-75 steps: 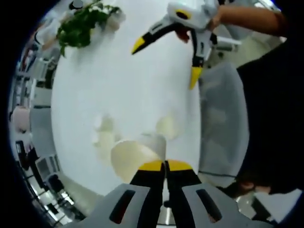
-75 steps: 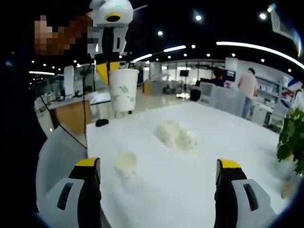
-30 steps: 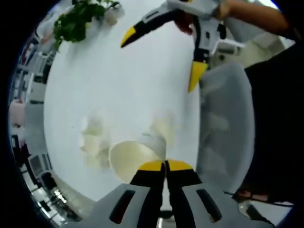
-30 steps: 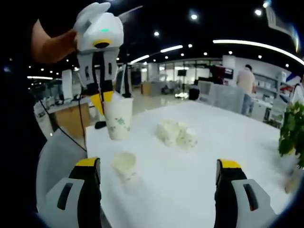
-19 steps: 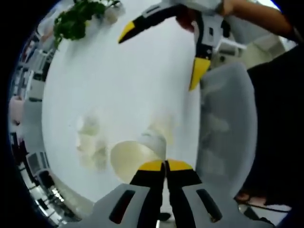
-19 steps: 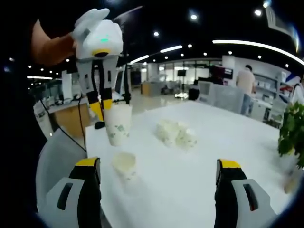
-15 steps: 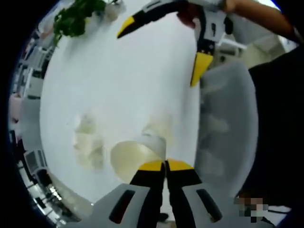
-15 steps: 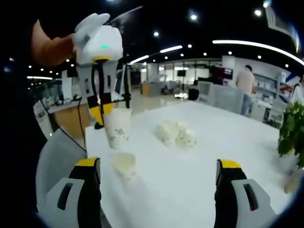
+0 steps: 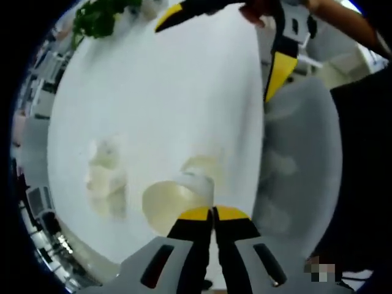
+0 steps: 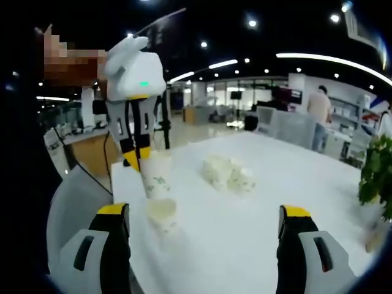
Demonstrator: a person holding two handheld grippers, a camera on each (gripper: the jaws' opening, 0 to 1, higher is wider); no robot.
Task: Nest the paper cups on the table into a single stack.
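White tabletop (image 9: 159,104) spreads under the left gripper view, with a green plant (image 9: 101,15) at its far corner. The left gripper (image 9: 213,212) rises from the bottom, its yellow-tipped jaws pressed together on the rim of a paper cup (image 9: 174,203), whose open mouth faces the camera. Just beyond the held cup, a second cup (image 9: 205,166) stands near the table's edge. A cluster of more cups (image 9: 104,174) lies to the left, well apart from it. The right gripper (image 9: 229,30) enters from the top, jaws spread wide. A grey chair back (image 9: 297,165) stands beside the table.

Office space with ceiling lights and distant people forms the backdrop of the right gripper view. The right gripper (image 10: 205,223) has its jaws spread wide and holds nothing. The left gripper (image 10: 136,160) hangs over the table (image 10: 257,208), pinching the printed paper cup (image 10: 157,174) directly above the standing cup (image 10: 162,214), very near its rim; whether they touch I cannot tell. The cluster of cups (image 10: 228,173) sits further back, and the plant (image 10: 376,177) is at the right edge.
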